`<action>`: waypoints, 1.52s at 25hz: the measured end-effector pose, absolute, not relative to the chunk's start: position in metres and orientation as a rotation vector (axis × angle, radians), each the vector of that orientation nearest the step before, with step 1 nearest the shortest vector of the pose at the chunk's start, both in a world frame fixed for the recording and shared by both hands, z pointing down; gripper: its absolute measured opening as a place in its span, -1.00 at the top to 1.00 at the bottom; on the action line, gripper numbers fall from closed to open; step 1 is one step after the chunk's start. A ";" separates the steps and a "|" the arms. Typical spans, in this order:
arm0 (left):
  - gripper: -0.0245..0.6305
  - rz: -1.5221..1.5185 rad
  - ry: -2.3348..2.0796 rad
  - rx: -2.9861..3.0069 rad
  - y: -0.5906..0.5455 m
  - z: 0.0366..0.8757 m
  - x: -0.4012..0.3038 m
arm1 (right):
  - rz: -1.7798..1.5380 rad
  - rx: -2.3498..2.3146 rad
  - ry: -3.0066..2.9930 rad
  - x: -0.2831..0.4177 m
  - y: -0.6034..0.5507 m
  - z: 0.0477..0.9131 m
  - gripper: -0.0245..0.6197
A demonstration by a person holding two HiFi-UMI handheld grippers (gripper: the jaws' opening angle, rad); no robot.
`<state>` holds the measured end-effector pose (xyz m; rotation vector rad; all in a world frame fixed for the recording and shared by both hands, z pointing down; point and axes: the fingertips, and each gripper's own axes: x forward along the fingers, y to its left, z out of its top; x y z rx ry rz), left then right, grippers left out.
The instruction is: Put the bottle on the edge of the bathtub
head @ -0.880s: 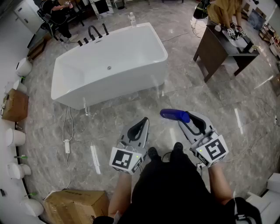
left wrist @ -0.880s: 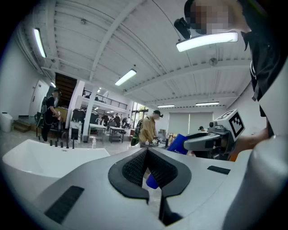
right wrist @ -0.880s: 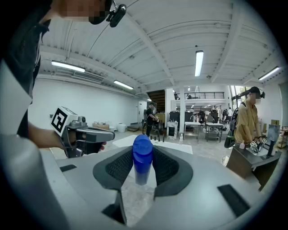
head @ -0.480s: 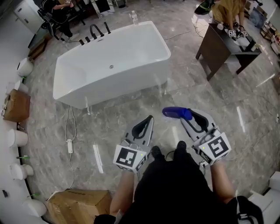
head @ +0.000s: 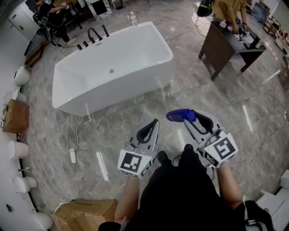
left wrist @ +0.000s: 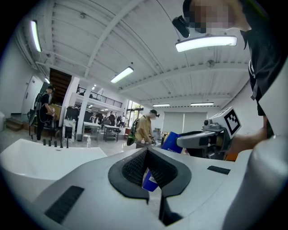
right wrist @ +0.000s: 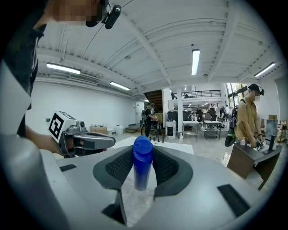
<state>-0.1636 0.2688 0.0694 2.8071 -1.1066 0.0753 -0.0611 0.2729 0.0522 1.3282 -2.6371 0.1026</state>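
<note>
1. The bottle (head: 179, 116) sits between the jaws of the right gripper (head: 189, 118), its free end sticking out toward the left gripper (head: 152, 124), which is just beside it.
2. The bathtub (head: 135, 85) stands on the floor ahead of both grippers, well apart from them and more to the left.
3. A faucet (head: 94, 33) stands beyond the tub's far side.
4. A desk (head: 226, 49) stands ahead and to the right of the right gripper, with a person (head: 228, 10) behind it.
5. A power strip (head: 72, 156) lies on the floor left of the left gripper.
6. A cardboard box (head: 83, 210) sits behind and left of the left gripper.
</note>
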 end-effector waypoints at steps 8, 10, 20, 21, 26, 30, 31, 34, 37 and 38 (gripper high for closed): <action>0.89 0.090 -1.101 2.789 0.254 0.078 -0.156 | 0.156 1.323 -2.639 -0.054 0.252 0.056 0.51; 0.89 0.100 -1.119 2.778 0.241 0.078 -0.149 | 0.157 1.301 -2.659 -0.046 0.239 0.058 0.51; 0.89 0.137 -1.310 2.677 0.156 0.074 -0.090 | 0.143 1.101 -2.760 0.013 0.144 0.057 0.51; 0.89 0.138 -1.332 2.663 0.147 0.072 -0.081 | 0.123 1.065 -2.767 0.020 0.134 0.055 0.51; 0.89 0.108 -1.439 2.602 0.106 0.060 -0.034 | 0.029 0.914 -2.798 0.061 0.090 0.045 0.51; 0.89 0.080 -1.509 2.568 0.079 0.052 0.004 | 0.021 0.827 -2.833 0.092 0.060 0.047 0.51; 0.89 0.074 -1.525 2.559 0.075 0.051 0.010 | 0.021 0.809 -2.836 0.098 0.053 0.048 0.51; 0.89 0.112 -1.576 2.518 0.063 0.054 0.018 | 0.054 0.775 -2.825 0.108 0.031 0.057 0.51; 0.89 0.083 -1.588 2.477 0.057 0.056 0.019 | 0.092 0.758 -2.803 0.110 0.014 0.069 0.51; 0.89 0.056 -1.585 2.469 0.054 0.056 0.019 | 0.100 0.757 -2.798 0.110 0.009 0.073 0.51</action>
